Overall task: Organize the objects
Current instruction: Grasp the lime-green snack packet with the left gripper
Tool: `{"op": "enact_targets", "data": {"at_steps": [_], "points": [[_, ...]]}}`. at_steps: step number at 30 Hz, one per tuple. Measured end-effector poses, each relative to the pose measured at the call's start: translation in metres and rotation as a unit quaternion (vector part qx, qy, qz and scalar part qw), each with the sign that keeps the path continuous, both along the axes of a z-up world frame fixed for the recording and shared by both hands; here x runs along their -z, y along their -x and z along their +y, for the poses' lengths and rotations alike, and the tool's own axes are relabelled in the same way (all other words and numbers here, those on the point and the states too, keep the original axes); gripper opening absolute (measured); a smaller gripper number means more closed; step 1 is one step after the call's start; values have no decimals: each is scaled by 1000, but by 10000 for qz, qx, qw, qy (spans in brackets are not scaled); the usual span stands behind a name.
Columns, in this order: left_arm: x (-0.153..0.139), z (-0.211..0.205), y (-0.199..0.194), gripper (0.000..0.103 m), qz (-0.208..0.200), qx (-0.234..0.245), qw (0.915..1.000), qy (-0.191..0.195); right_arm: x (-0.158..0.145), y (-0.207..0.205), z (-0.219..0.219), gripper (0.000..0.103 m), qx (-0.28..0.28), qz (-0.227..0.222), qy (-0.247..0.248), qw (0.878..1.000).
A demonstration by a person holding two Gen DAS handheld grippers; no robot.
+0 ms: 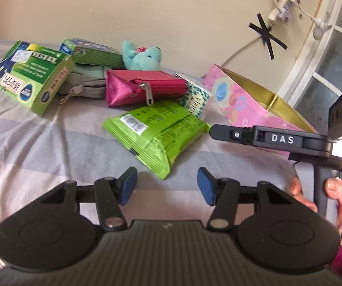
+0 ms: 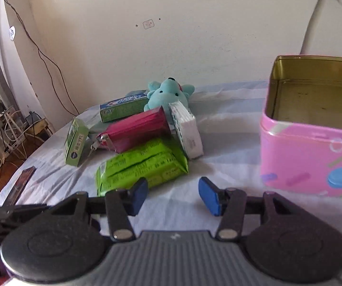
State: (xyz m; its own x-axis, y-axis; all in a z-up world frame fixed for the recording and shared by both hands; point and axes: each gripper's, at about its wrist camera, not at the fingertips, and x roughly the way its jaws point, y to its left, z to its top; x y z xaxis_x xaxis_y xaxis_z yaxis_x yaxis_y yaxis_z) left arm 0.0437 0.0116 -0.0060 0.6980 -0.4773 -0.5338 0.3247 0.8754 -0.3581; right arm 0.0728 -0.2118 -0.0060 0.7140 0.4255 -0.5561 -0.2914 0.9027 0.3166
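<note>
Clutter on the striped bedsheet point(image 1: 27, 131): green wrapper pack point(image 1: 156, 131) nearest, magenta zip pouch point(image 1: 132, 88) behind, pink tin point(image 2: 309, 143) right. Right gripper point(image 2: 172, 195), lettered "DAS", and left gripper point(image 1: 166, 184) gape, grasping nothing.

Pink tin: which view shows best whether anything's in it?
Right wrist view. It looks down into the open pink tin, showing the gold floor bare where visible. The left wrist view shows the tin obliquely, mostly its outer wall and a strip of inner wall, partly hidden by the right gripper.
</note>
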Motion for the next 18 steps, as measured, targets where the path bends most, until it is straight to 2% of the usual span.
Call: {"op": "enact_targets", "data": {"at_steps": [3, 5, 7, 9, 14, 18], "points": [[-1, 17, -13, 60, 236, -180, 9986, 433, 1, -29, 11, 50, 72, 94, -27, 9999], [2, 20, -22, 60, 430, -253, 9967, 642, 8, -44, 16, 49, 54, 315, -72, 9995], [2, 22, -29, 61, 494, -238, 9953, 801, 13, -42, 15, 45, 2, 439, -395, 9983], [4, 22, -32, 60, 526, -194, 9943, 903, 14, -30, 17, 41, -122, 370, -342, 9987], [6, 15, -28, 57, 487, 130, 9950, 858, 19, 20, 8, 32, -261, 462, -564, 9970], [6, 0, -14, 57, 446, 458, 9958, 661, 20, 68, 11, 23, -268, 247, -125, 9993]]}}
